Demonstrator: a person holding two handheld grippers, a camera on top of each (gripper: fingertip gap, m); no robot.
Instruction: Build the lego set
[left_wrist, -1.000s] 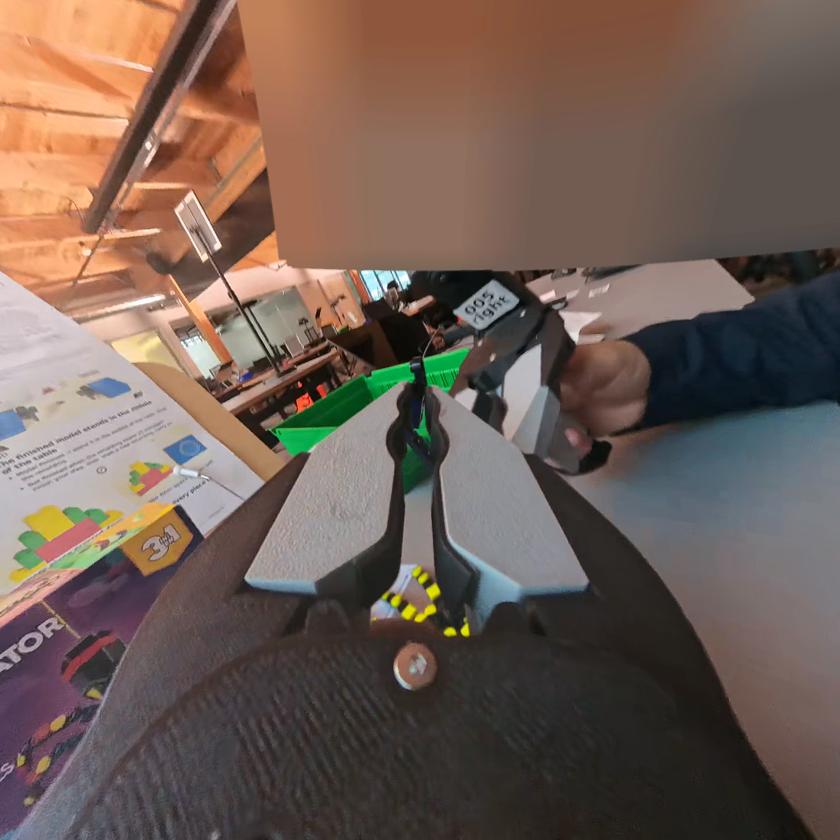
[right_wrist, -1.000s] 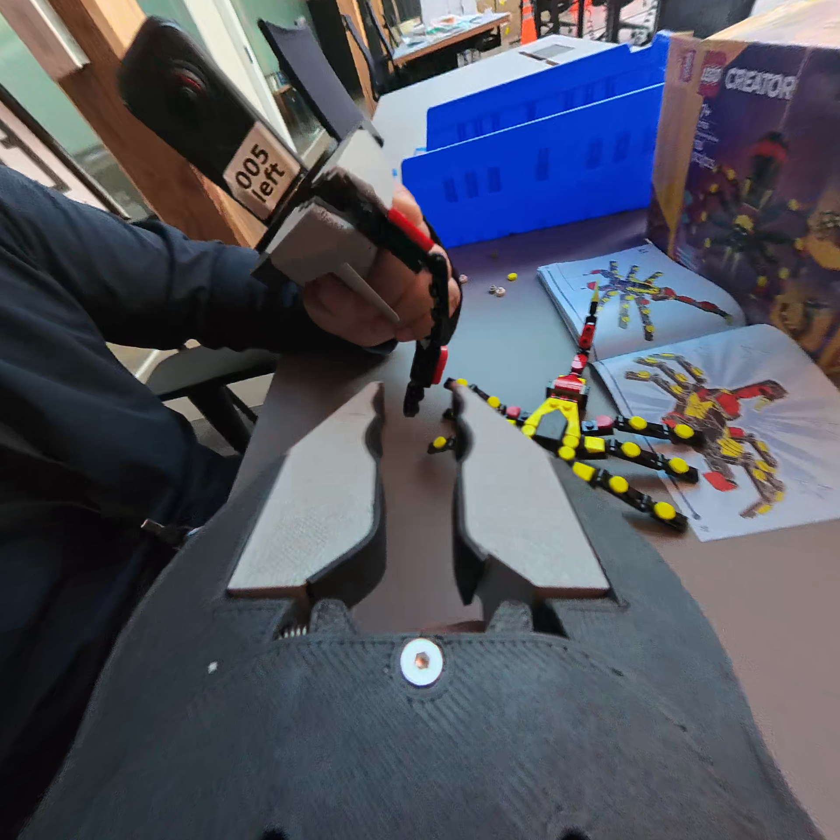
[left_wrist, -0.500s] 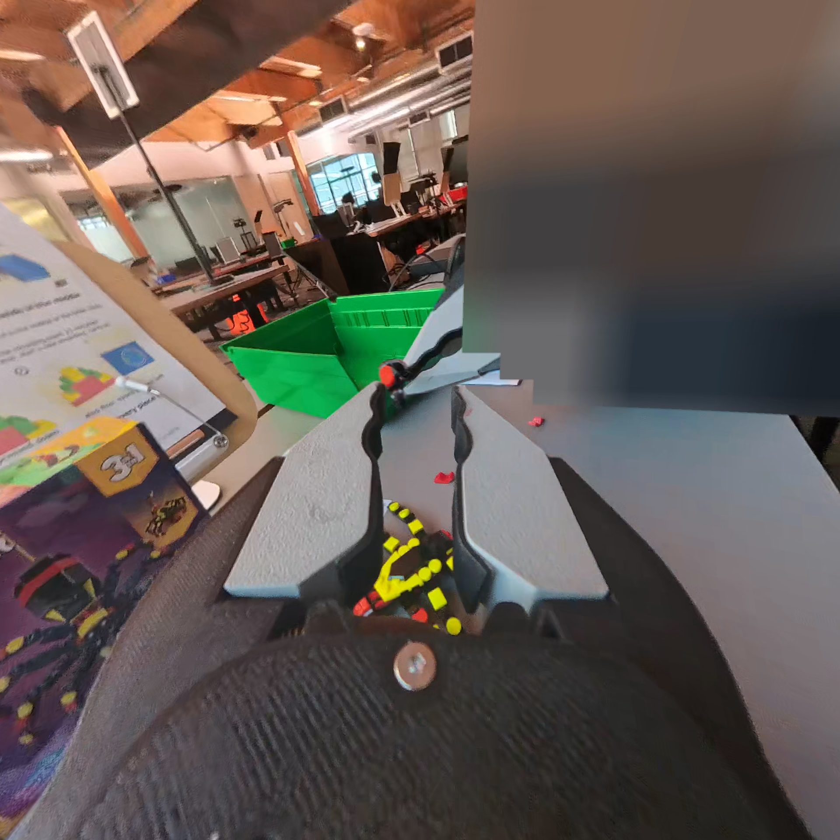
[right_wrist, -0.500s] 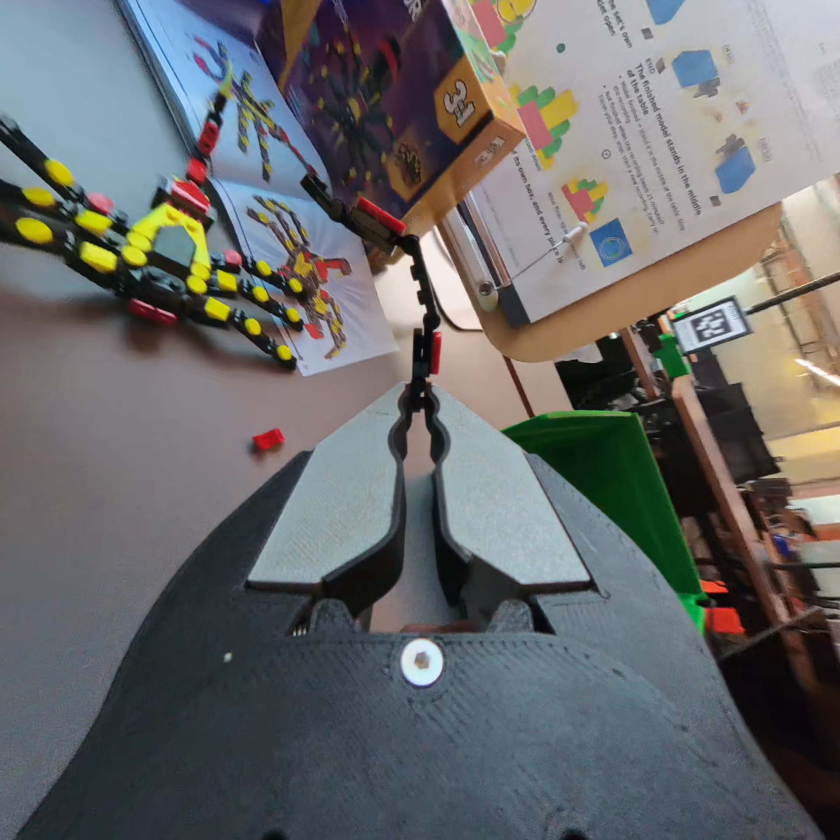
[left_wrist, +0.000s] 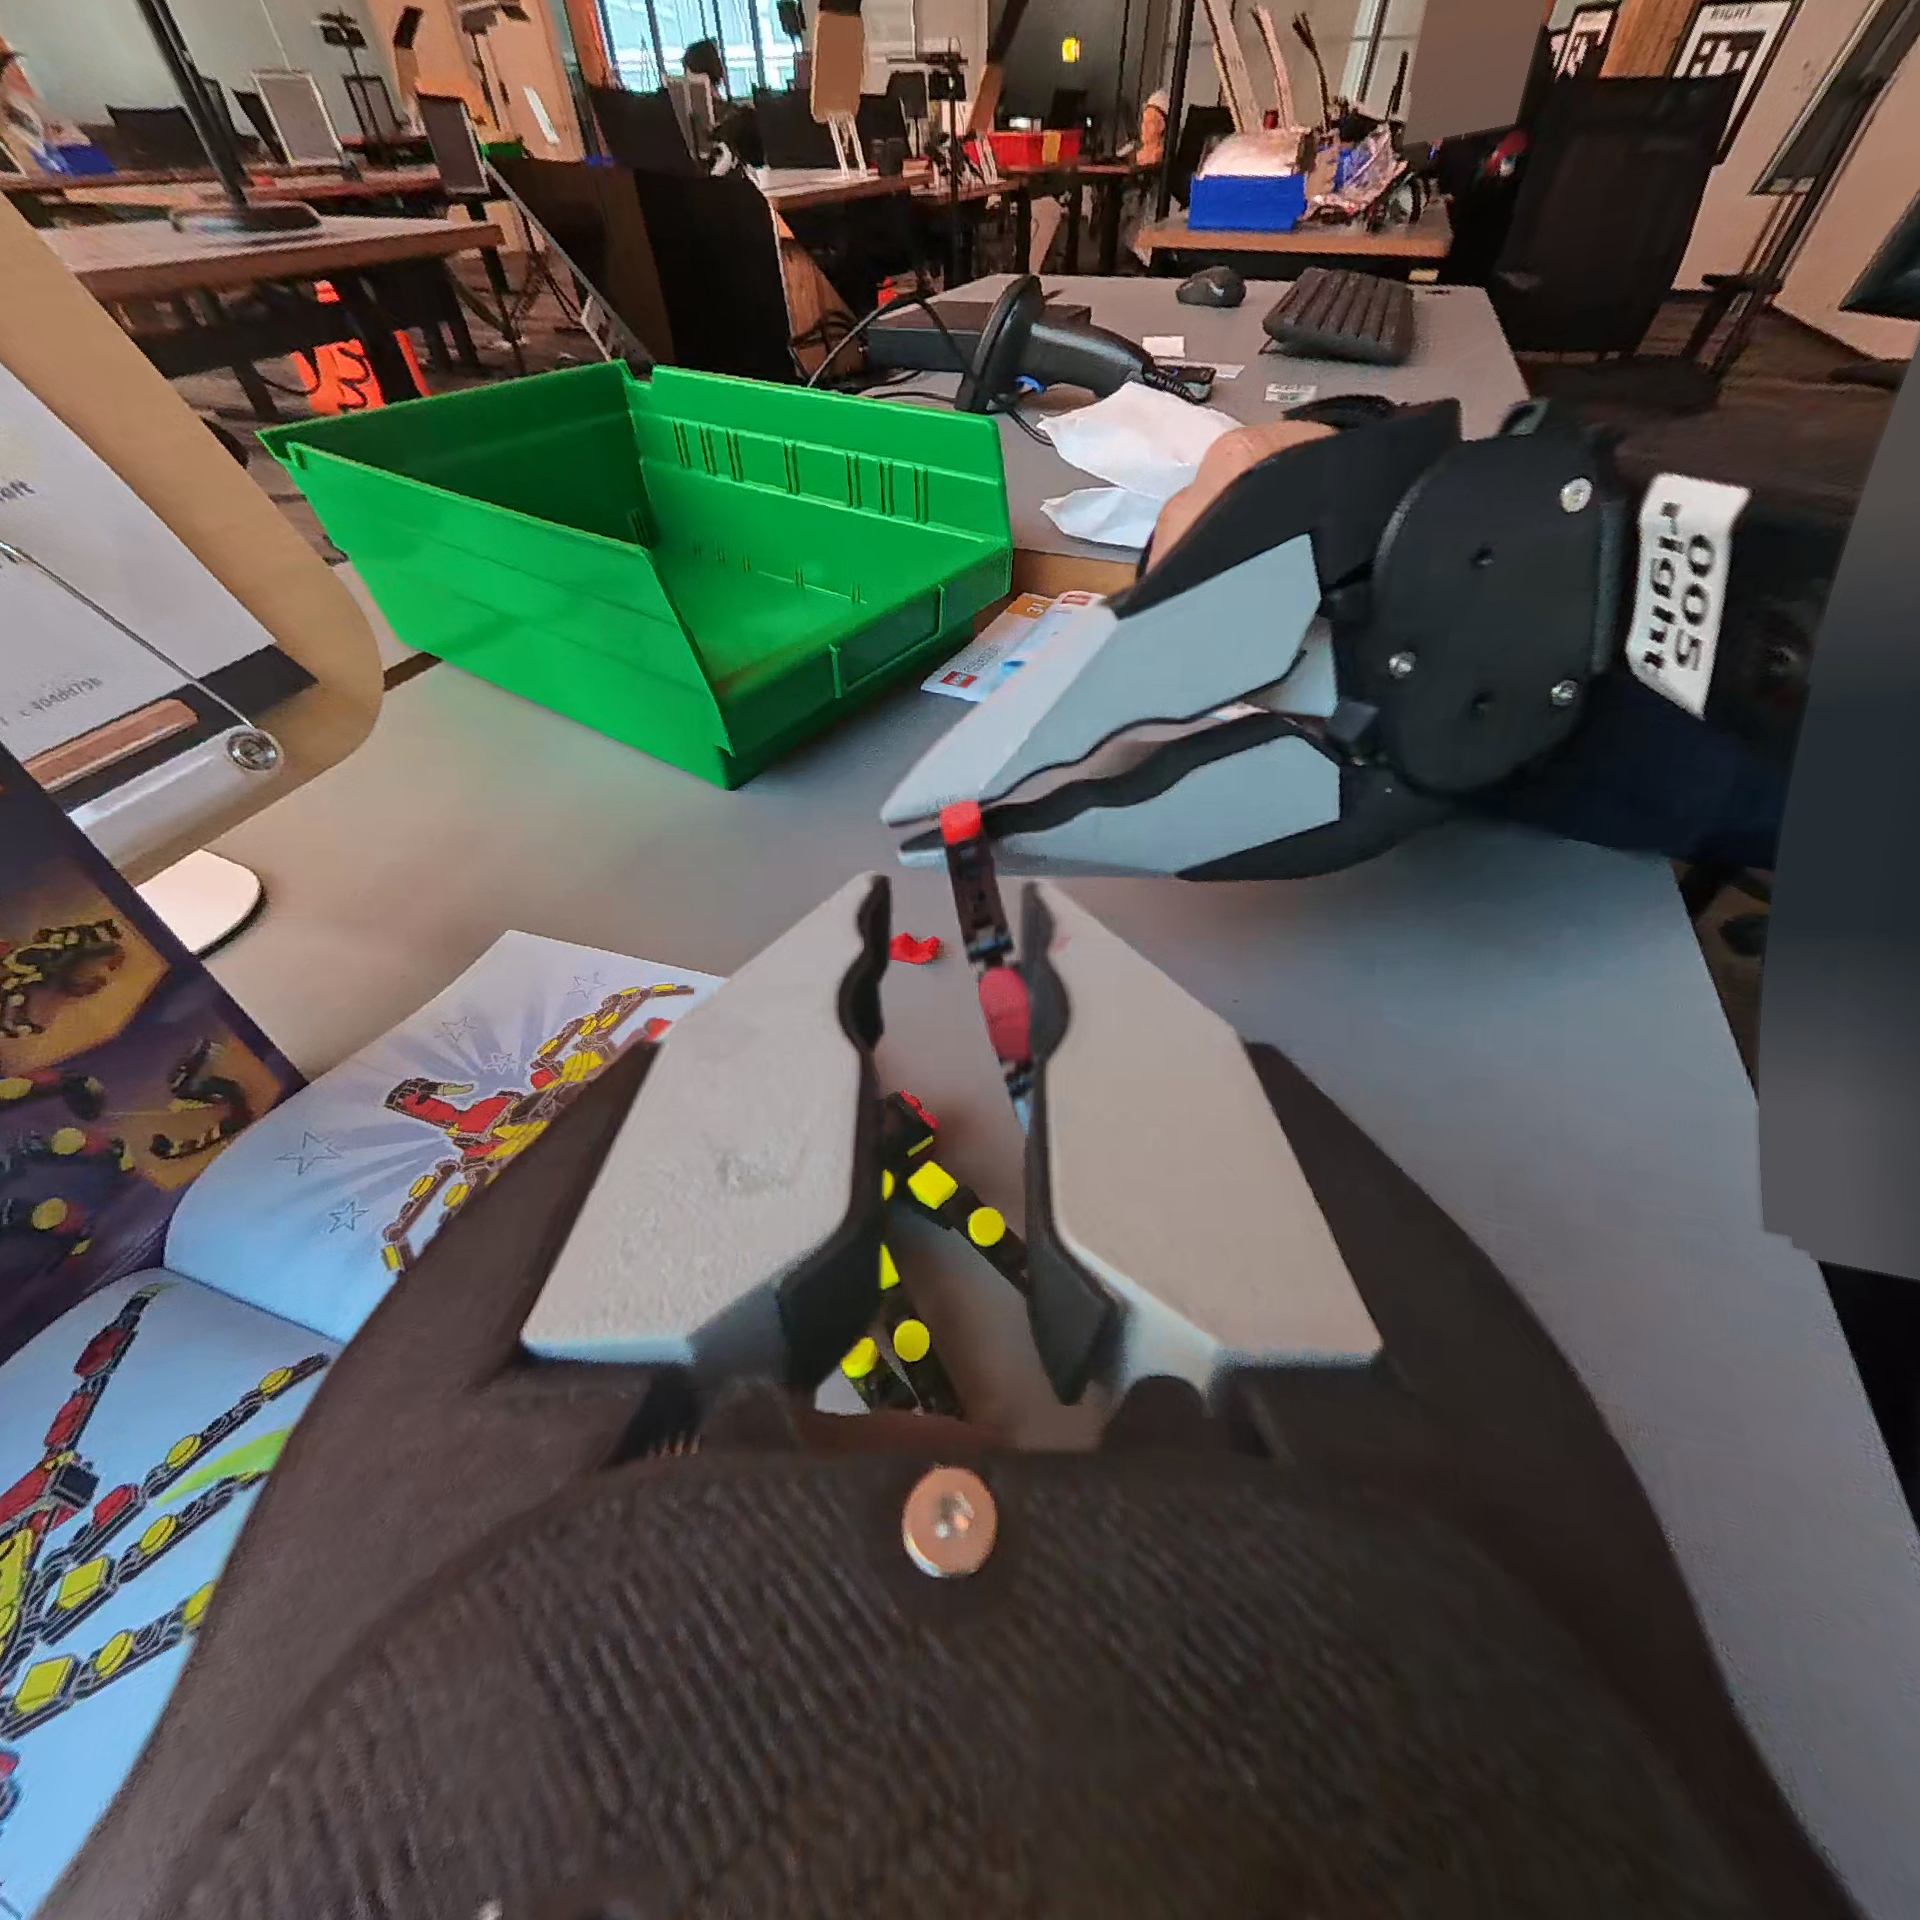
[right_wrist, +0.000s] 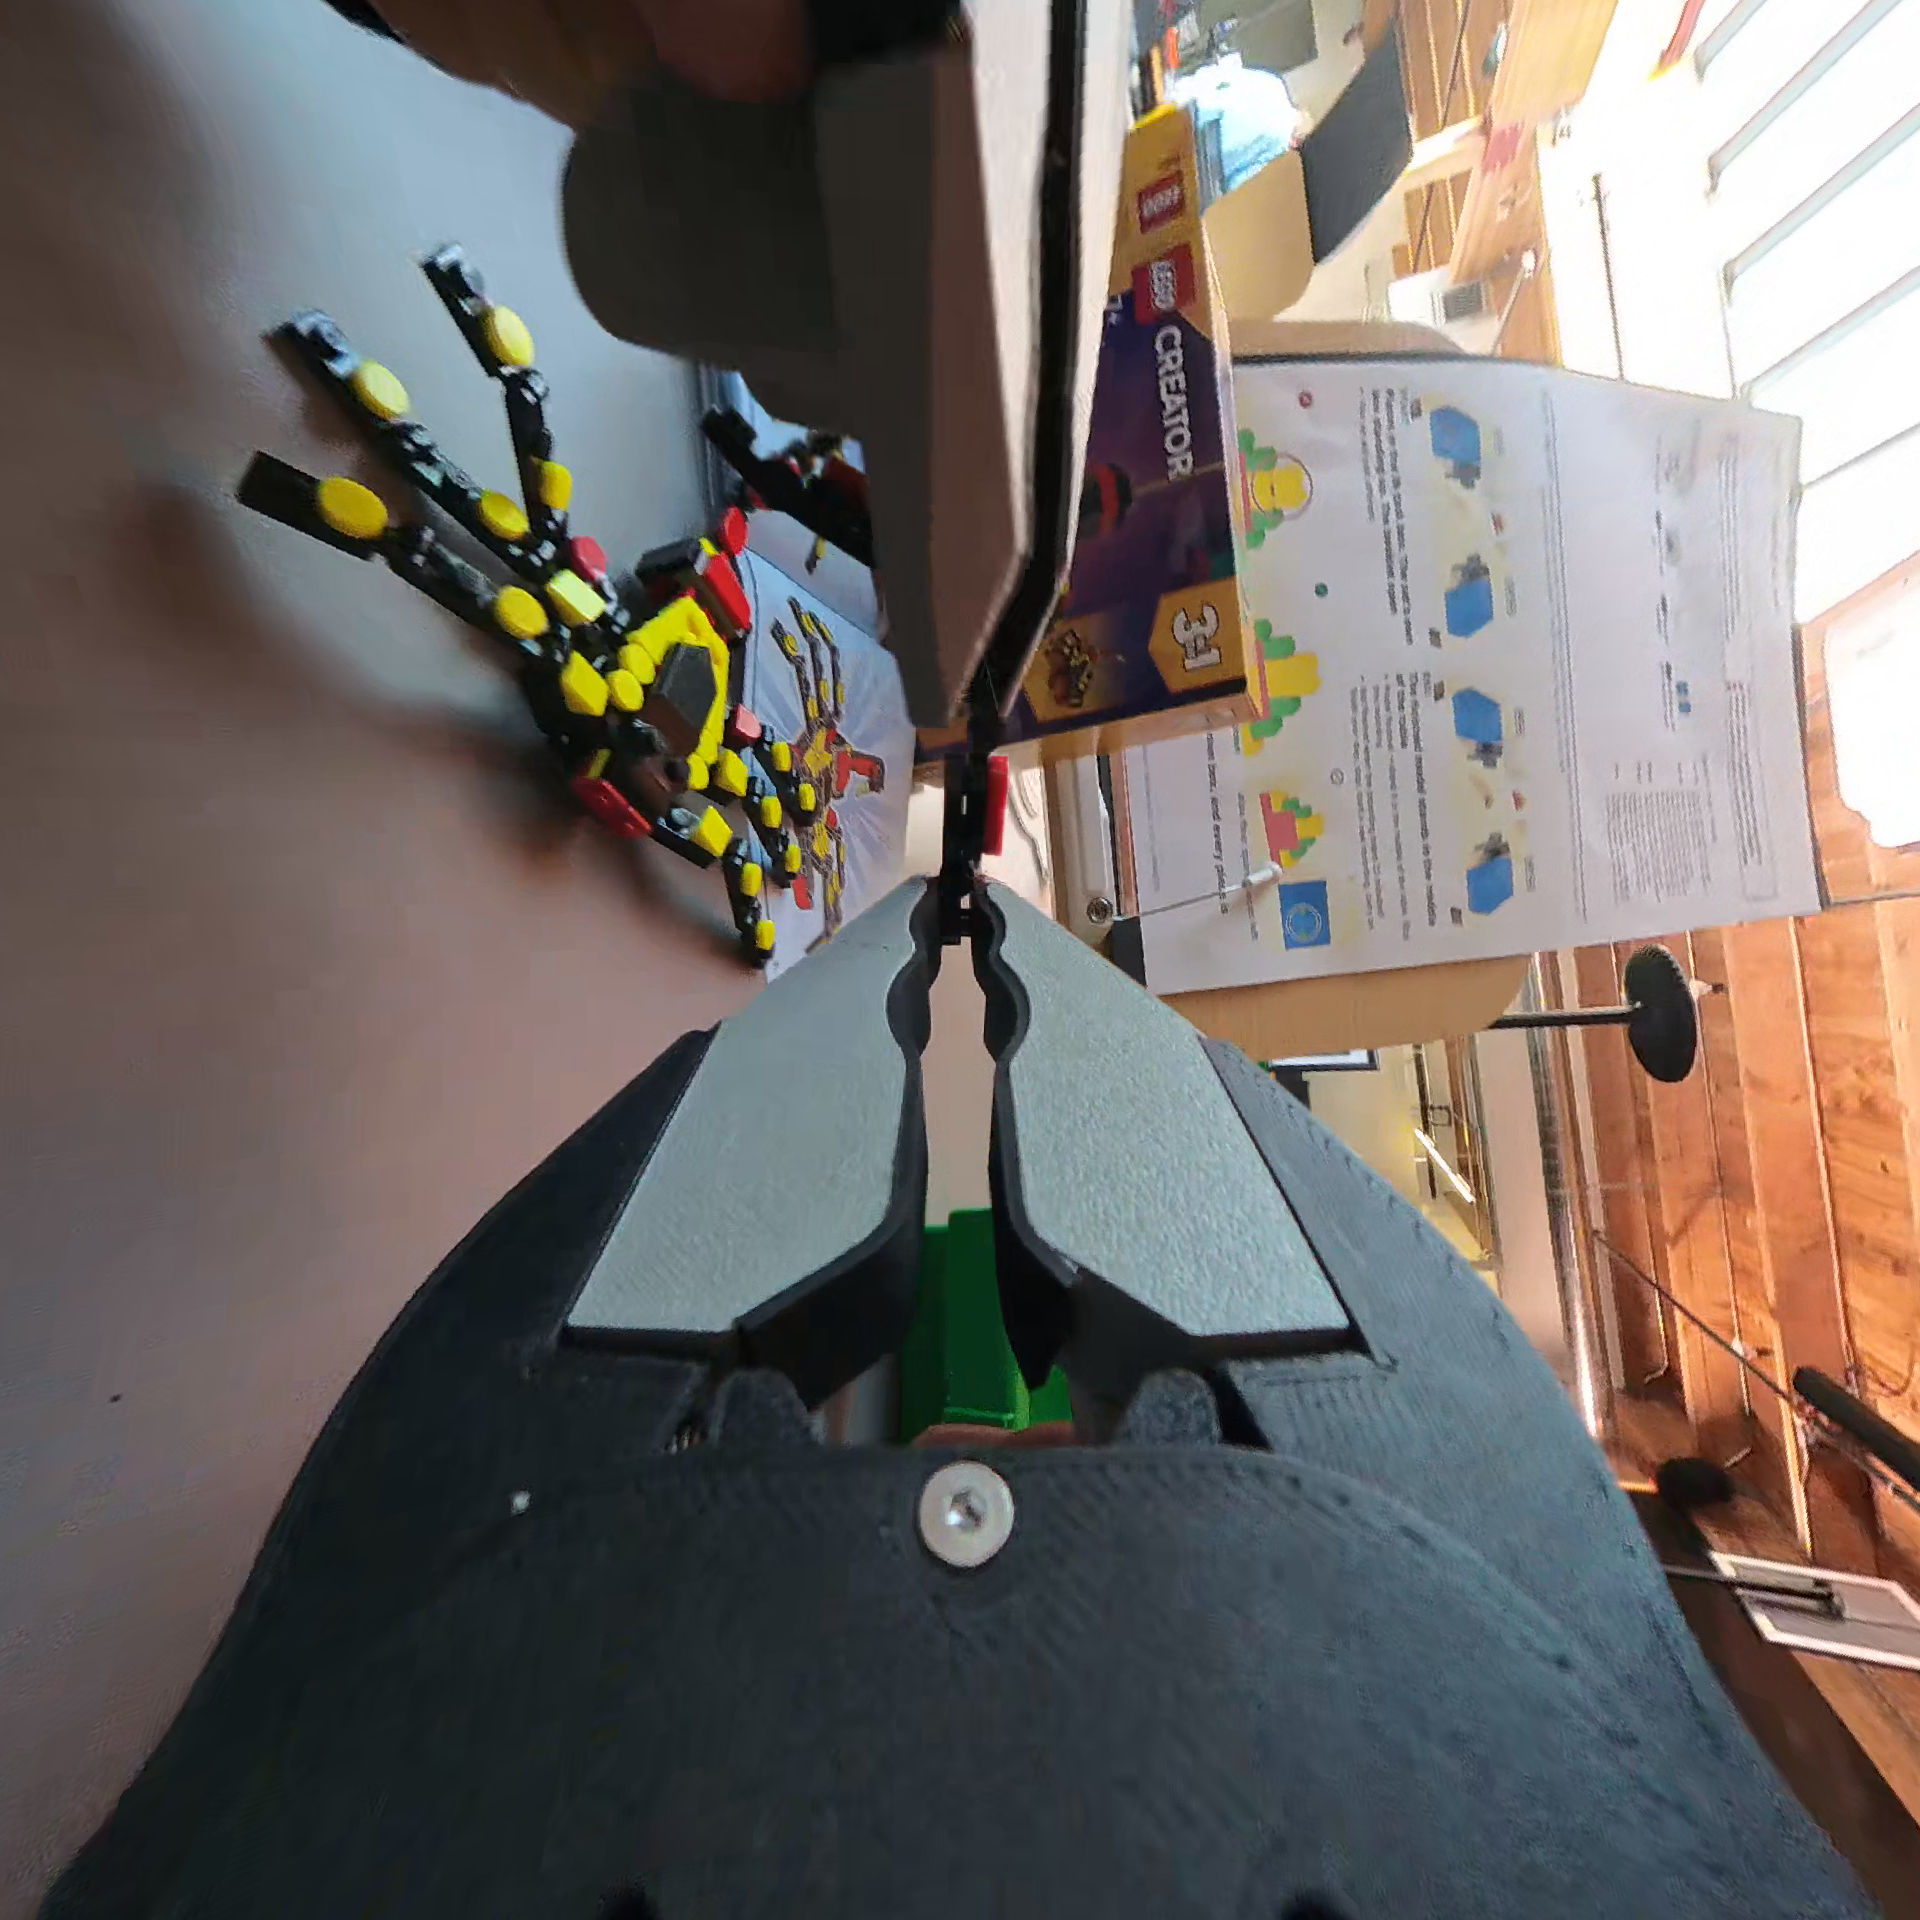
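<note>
Glossy green plastic bin (left_wrist: 665, 582) on smooth matt table (left_wrist: 1351, 1039).

Left hand-held gripper (left_wrist: 956, 914) now open, spider leg (left_wrist: 982, 935) passed to right hand-held gripper (left_wrist: 920, 826)

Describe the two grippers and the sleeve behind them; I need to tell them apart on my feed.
Both look alike: a black ribbed plastic body, two flat grey fingers edged with wavy black pads, a silver screw at the base. The left gripper fills its own view. The right gripper bears a white label on its round black housing. A dark blue sleeve follows it.
</note>
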